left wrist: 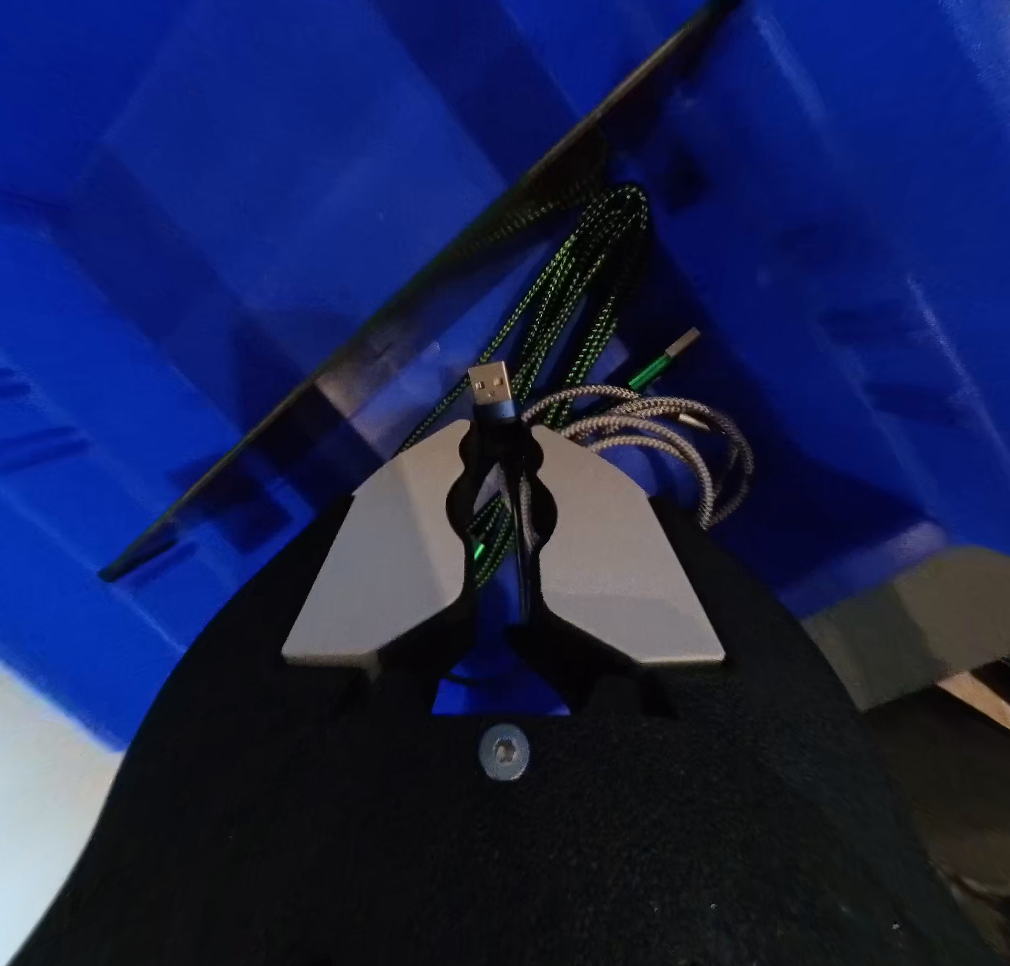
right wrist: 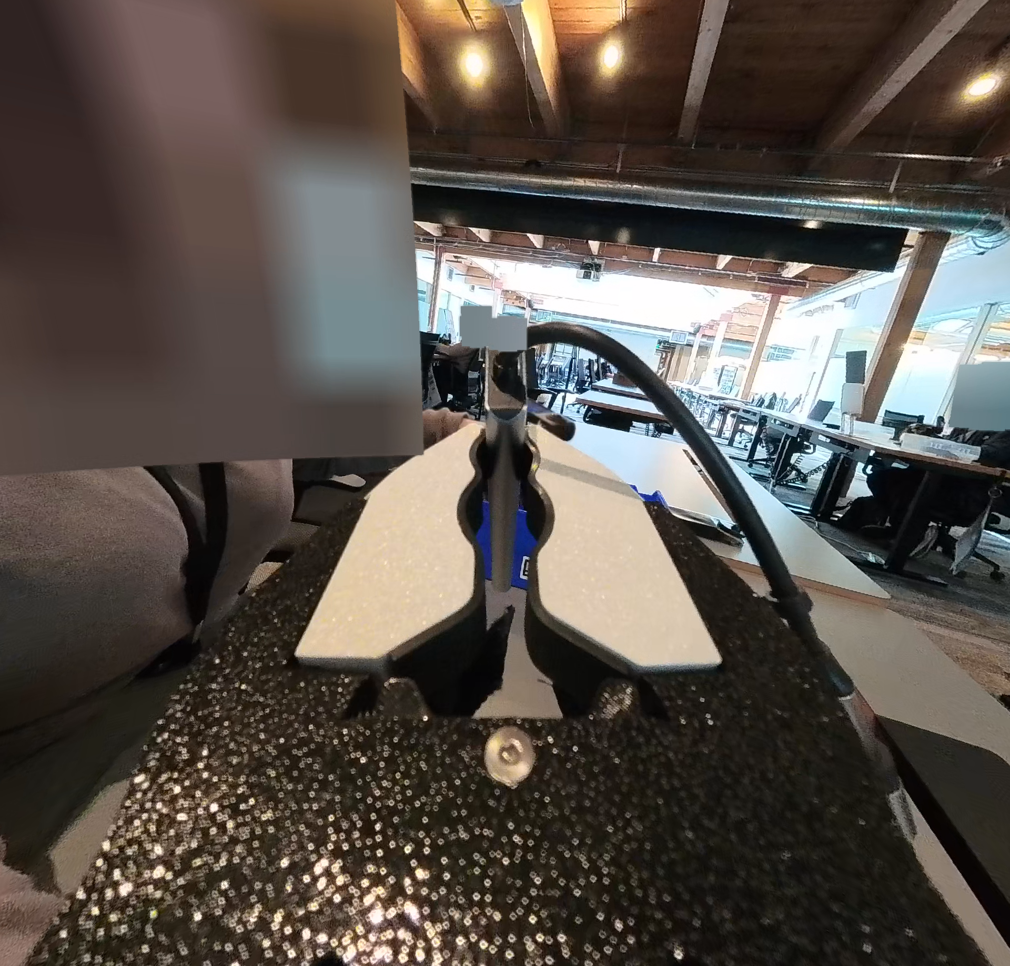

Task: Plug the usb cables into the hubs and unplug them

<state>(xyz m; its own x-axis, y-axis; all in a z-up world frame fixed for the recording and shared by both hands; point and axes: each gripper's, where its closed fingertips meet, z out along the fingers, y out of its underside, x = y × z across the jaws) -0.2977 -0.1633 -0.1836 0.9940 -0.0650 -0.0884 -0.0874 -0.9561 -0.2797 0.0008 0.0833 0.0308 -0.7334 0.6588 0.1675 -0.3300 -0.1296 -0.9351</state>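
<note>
Between the fingers of the left gripper (left wrist: 500,431) a USB cable (left wrist: 492,393) is pinched just behind its plug: the flat metal connector stands clear past the tips, a ribbed blue collar sits at the pinch, and a smooth black cord runs back through the scalloped gap between the pale, matte finger plates. Beyond and around those fingers rises a blue bin (left wrist: 273,202) of glossy moulded plastic with ribbed walls, crossed by a thin dark divider (left wrist: 437,262) that runs diagonally past the tips on their left. Just ahead and to the right of the tips, inside the bin, lie a black-and-green braided cable (left wrist: 579,305) looped in long strands, its green-collared plug (left wrist: 664,357) pointing up to the right, and a grey braided cable (left wrist: 656,420) coiled loosely beside it; they overlap in a tangle hard against the right wall, so room there is tight, while the compartment left of the divider looks bare. On the other side, the right gripper (right wrist: 505,442) has its fingers pressed onto a slim silver hub (right wrist: 503,480), a smooth metal bar held edge-on that runs back between the plates and juts past the tips. From its far end a rubbery black cord (right wrist: 710,448) arcs up and down to the right of the fingers. Below lies a white worktop (right wrist: 645,464), with a sliver of the blue bin showing through the finger gap.
</note>
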